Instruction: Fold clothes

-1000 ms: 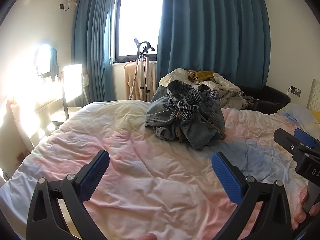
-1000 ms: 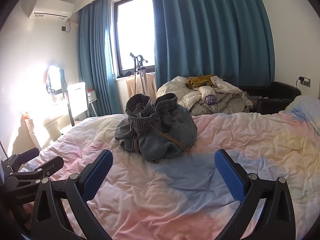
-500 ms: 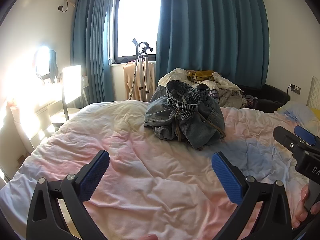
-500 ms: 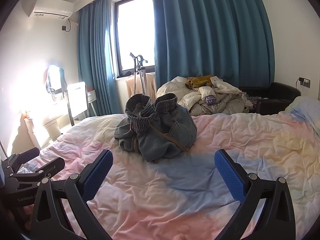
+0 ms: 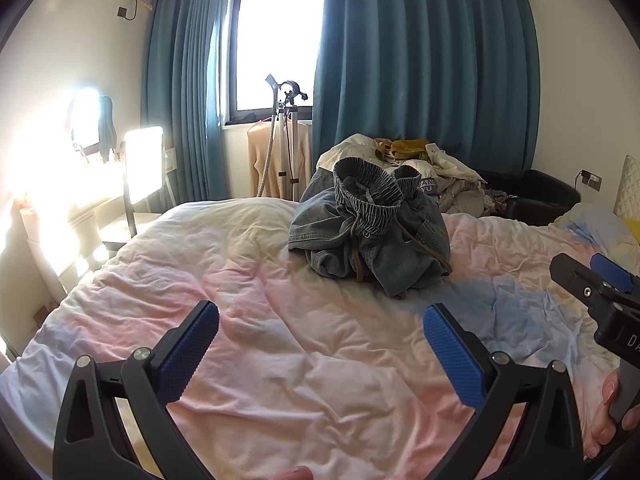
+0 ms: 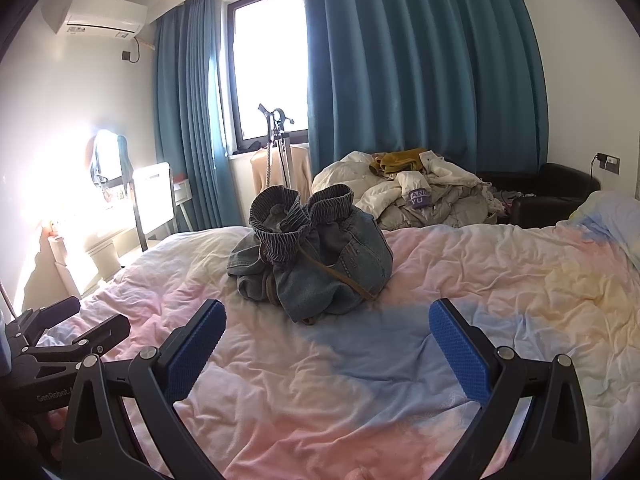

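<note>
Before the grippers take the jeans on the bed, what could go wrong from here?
1. The denim jeans lie bunched in a heap, with a brown drawstring trailing across them. A gripper might pinch only the cord, or several layers at once, so the heap may not open.
2. The quilt under them is soft and wrinkled; a low grasp could catch it as well.
3. The left gripper and right gripper are both open and close together, so they might collide when reaching.

One crumpled blue denim garment (image 5: pixel 370 232) on one pastel bedspread (image 5: pixel 280 320), one heap of pale laundry (image 6: pixel 420 192), two teal curtains (image 6: pixel 420 60), one white wall air conditioner (image 6: pixel 100 14), two blue-padded grippers (image 5: pixel 320 344) (image 6: pixel 326 342)
</note>
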### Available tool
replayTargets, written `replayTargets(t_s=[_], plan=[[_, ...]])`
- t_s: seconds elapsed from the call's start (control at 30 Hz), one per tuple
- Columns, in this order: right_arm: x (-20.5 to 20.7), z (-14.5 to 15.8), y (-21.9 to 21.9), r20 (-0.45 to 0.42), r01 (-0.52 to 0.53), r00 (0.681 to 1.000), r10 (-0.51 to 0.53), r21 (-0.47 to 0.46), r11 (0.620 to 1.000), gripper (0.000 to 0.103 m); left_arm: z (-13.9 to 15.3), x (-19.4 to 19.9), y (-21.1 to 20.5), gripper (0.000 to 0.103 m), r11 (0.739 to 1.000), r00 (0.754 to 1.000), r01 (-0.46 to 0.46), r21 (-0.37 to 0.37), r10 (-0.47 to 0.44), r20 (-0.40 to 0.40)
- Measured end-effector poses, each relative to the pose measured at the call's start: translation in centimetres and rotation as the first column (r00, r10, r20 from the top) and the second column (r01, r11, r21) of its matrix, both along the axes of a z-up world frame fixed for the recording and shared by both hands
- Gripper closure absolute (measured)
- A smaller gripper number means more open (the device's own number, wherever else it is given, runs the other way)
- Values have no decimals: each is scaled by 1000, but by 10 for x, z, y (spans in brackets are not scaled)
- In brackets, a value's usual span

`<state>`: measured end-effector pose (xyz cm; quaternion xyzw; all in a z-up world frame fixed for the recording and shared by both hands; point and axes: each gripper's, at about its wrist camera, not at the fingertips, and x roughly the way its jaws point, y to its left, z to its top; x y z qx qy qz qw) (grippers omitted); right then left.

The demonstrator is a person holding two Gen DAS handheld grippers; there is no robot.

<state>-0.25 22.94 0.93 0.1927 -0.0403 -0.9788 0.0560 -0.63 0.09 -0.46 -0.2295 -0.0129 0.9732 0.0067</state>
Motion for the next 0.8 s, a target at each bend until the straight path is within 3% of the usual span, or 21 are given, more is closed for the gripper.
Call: replayTargets(t_s=[0.17,0.3,0.57,0.8], plan=[[-2,-2,1,8,10,1000,-10,-1,1000,0,13,-18,-4,0,999,1000,15,44,-15,2],[-7,-8,5,20,25,1000,-25,-3,1000,0,27,-50,3,0,999,999,41,36,-41,6],[-28,-28,12,54,59,997,-58,-12,998,0,34,-166,10,0,990,989,93,105,-104,108],[-48,-46,20,104,35,994,-26,-86,996,0,26,-264,13,7,989,980,61,136,-85,178]])
